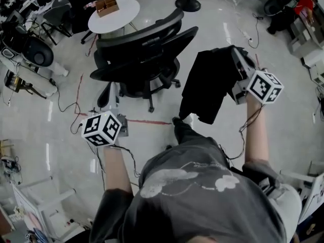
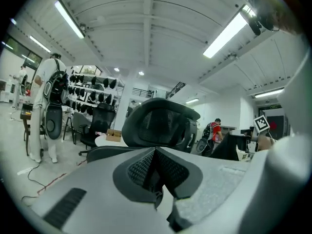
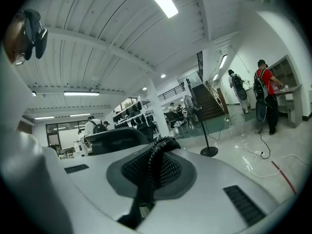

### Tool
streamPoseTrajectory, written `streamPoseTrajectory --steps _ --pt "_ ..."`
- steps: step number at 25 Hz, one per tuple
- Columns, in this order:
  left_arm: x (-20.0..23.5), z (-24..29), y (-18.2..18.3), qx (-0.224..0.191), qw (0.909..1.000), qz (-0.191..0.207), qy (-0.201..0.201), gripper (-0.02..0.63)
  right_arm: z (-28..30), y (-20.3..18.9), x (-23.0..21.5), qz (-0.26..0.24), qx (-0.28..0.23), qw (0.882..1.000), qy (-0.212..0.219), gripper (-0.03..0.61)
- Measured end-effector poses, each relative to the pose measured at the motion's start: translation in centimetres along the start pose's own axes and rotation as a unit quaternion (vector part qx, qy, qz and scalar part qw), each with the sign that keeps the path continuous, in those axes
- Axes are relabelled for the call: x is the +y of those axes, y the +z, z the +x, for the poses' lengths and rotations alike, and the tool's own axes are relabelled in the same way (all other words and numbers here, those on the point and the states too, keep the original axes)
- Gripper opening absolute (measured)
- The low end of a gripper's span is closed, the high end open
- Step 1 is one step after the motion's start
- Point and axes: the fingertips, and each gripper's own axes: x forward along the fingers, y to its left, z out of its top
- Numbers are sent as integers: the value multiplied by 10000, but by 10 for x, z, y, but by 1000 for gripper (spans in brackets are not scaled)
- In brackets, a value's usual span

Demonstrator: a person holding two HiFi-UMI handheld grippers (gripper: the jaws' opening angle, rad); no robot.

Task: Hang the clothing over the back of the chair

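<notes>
Over a pale floor [image 1: 61, 151] strewn with cables and crossed by a red tape line [image 1: 152, 121], the only print that can be made out is the black-and-white square markers on the cube of each gripper and a pale graphic across the back of the person's grey shirt [image 1: 202, 186]. The brown box [image 1: 107, 5] on the round white table [image 1: 101, 23] beyond the chair is too small to show any print. The clothing [image 1: 205, 85] is a plain black garment, limp and folded on itself. It hangs in the air from the right gripper [image 3: 161, 143], at the right of the black mesh office chair [image 1: 147, 49]. It is near the chair but apart from it, and it does not lie over the chair's back. In the right gripper view the two textured pads are pressed together, with a thin strip of black cloth pinched between them and trailing down toward the camera. The left gripper [image 2: 156, 154] is held low at the near left of the chair, and in its own view it faces the chair's curved back. Its jaws are closed against each other, with nothing visible between the pads. It touches neither the clothing nor the chair.
</notes>
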Motion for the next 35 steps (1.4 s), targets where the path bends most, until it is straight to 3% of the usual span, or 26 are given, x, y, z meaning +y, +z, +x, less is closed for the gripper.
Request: streamPoseTrajectory --steps 8,15,19,25,35 --pt "40 30 38 -162 9958 124 889 2 79 45 -50 -107 -7 9995 307 -3" --pt "58 51 46 -257 9911 114 1298 2 147 70 -46 -545 -23 9941 939 -3" --pt "68 59 58 -311 9876 261 1520 2 192 96 -37 -515 -199 9909 1224 -2" --pt "83 64 76 -455 9826 370 1760 2 259 118 3 -700 -197 9805 1826 -3" --pt "102 73 102 -691 9770 440 1968 2 332 123 114 -1314 43 9460 2963 -3"
